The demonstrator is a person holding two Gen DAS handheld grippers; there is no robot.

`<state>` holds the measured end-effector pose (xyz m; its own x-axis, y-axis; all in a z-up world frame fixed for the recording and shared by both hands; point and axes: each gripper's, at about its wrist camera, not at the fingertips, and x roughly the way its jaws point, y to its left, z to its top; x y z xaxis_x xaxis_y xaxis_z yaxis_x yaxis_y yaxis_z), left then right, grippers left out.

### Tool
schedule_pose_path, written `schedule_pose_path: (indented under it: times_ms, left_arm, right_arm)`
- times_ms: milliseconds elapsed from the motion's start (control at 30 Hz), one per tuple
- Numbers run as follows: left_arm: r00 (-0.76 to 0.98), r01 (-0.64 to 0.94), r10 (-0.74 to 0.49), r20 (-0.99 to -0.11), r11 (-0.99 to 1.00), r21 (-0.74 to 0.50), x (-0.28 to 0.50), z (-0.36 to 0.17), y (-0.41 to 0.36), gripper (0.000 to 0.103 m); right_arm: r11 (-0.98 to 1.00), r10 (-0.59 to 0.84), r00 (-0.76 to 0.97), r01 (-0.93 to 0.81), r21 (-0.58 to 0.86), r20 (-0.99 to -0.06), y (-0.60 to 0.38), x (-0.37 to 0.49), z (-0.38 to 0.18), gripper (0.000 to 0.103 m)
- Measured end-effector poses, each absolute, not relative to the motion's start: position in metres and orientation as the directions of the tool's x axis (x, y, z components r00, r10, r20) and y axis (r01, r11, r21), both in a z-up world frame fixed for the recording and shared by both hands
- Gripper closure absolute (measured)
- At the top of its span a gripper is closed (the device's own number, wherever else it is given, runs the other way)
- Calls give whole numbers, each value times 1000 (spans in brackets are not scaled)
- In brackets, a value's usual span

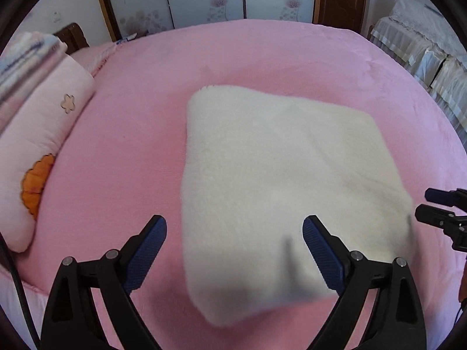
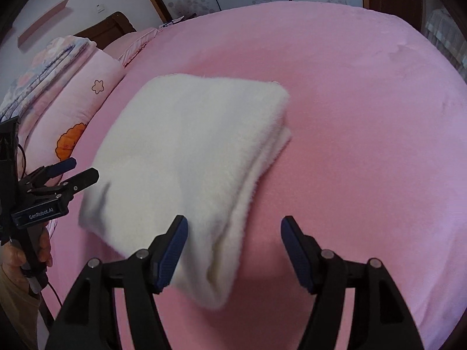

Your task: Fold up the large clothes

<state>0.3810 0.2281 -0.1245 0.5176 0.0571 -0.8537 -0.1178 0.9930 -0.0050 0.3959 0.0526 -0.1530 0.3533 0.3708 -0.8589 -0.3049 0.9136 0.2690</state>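
Pink bed [image 1: 146, 116]: both grippers [image 1: 235, 232] [image 2: 234, 233] spread, empty, above folded white garment [image 1: 277, 160].

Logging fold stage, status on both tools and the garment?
Left tool open, empty. Right tool open, empty. White fleece garment folded, lying on pink bed. Nothing in the way.

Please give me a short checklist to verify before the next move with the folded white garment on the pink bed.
1. Left gripper open, nothing held: ok.
2. Right gripper open, nothing held: ok.
3. White garment lies folded in layers on the pink bed: ok.
4. Garment apart from the pink pillow: ok.
5. Edges of the layers aligned: cannot tell, the near edge is blurred.
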Motion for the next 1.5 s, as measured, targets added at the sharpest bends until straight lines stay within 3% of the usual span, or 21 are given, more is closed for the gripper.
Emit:
schedule_pose_path:
  times_ms: [133, 333, 567, 933, 1500]
  left_arm:
    - [530, -105, 48, -846, 994, -9, 339, -88, 210, 9]
    - [572, -98, 26, -820, 994, -37, 265, -20, 175, 9]
    - [628, -161, 79, -774, 986, -31, 181, 31, 117, 9]
    - [627, -194, 62, -776, 978, -79, 77, 33, 61, 9]
    - [631, -275, 85, -771, 954, -120, -53, 17, 23, 9]
  right_arm:
    - [934, 315, 416, -297, 200, -853, 43, 356, -108, 37]
    - [941, 316, 473, -264, 210, -822, 19, 287, -42, 36]
    - [961, 254, 570, -240, 138, -782, -7, 203, 9, 36]
    - [974, 192, 649, -220, 60, -736, -43, 86, 24, 36]
    - [977, 215, 659, -150, 154, -721, -87, -18, 0, 36]
